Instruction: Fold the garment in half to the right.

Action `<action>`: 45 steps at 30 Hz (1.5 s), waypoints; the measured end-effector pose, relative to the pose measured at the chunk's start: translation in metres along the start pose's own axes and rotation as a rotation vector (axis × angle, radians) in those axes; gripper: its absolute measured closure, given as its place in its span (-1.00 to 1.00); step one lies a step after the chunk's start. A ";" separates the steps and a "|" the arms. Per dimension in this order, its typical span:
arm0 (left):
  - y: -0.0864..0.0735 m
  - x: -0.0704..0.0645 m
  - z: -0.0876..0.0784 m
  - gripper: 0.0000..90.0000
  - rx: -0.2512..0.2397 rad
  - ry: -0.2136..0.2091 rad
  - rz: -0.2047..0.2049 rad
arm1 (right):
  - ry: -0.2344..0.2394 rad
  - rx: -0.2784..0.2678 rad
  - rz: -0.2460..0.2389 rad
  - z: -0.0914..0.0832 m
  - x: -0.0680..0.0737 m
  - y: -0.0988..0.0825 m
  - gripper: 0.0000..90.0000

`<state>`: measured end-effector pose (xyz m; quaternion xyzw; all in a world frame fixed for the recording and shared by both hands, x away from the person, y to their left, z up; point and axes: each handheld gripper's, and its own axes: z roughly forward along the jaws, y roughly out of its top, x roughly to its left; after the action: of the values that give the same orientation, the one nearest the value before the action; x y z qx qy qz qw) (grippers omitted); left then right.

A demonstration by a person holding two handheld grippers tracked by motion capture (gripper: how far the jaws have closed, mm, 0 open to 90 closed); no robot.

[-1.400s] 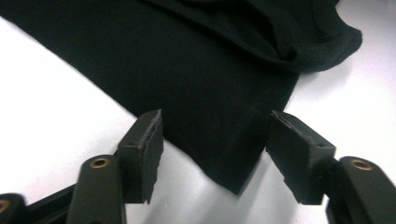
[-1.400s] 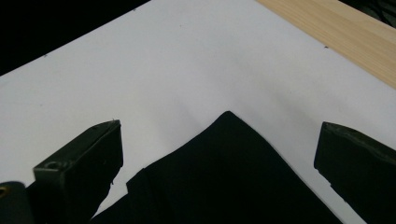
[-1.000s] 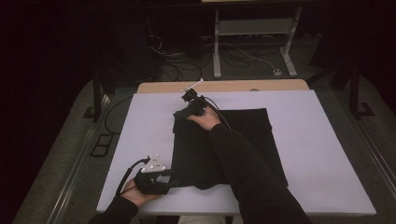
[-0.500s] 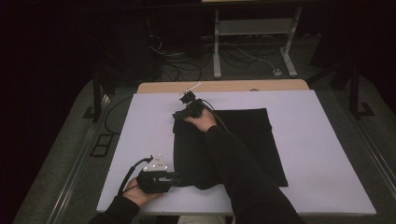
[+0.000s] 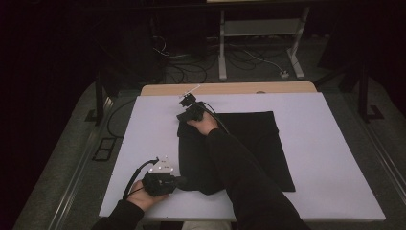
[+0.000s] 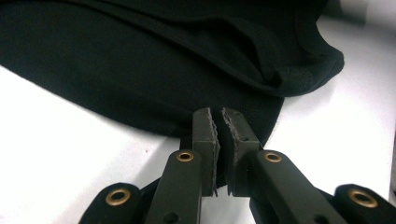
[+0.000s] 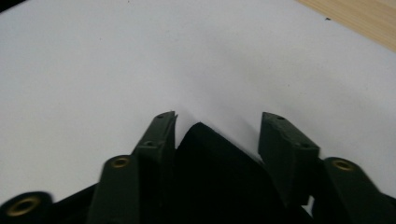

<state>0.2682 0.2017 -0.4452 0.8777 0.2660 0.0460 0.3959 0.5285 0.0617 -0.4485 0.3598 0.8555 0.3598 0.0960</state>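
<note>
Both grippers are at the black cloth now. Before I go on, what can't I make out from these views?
- High view: the right forearm covers the middle of the cloth, hiding its folds there.
- High view: the right gripper is too small and dark to read its jaws.
- Left gripper view: the left gripper is shut on the hem; the layers pinched are hidden between the pads.
- Right gripper view: the cloth corner runs off the bottom edge.

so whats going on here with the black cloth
A person is working a black garment lying on a white table with handheld tongs. The left tongs have just closed on its near edge. The right tongs sit at the far corner, closing, with the fabric tip between them but not yet pinched.
</note>
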 end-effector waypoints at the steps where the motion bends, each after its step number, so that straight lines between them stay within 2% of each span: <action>1: 0.000 0.000 0.000 0.85 0.000 0.000 0.002 | -0.004 0.005 -0.008 0.000 0.001 0.000 0.15; 5: 0.002 0.000 0.001 0.86 -0.001 0.000 0.005 | 0.000 0.012 -0.016 -0.001 0.003 0.001 0.49; 12: 0.006 0.001 0.003 0.87 0.001 -0.008 0.005 | 0.050 0.032 0.003 -0.008 -0.004 0.001 0.81; 14: 0.007 0.001 0.002 0.87 0.001 -0.005 0.014 | 0.062 0.028 0.007 -0.012 -0.006 0.002 0.83; 20: 0.010 0.002 0.000 0.88 -0.019 0.006 0.008 | 0.087 0.010 0.001 -0.025 -0.007 0.006 0.85; 21: 0.010 0.000 0.000 0.88 -0.042 0.009 -0.007 | 0.089 0.006 -0.002 -0.027 -0.007 0.006 0.85; 27: 0.016 0.000 -0.002 0.88 -0.076 0.019 -0.001 | 0.104 -0.022 -0.005 -0.043 -0.009 0.009 0.86; 30: 0.019 0.001 -0.005 0.88 -0.100 0.015 -0.013 | 0.114 -0.031 -0.008 -0.049 -0.012 0.011 0.86; 38: 0.026 0.003 -0.011 0.89 -0.133 0.017 -0.011 | 0.111 -0.053 -0.001 -0.067 -0.020 0.012 0.86; 45: 0.038 -0.002 -0.010 0.89 -0.154 0.021 0.011 | 0.110 -0.072 0.005 -0.082 -0.027 0.012 0.86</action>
<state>0.2800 0.1869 -0.4111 0.8455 0.2611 0.0778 0.4593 0.5204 0.0044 -0.3837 0.3379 0.8450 0.4099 0.0610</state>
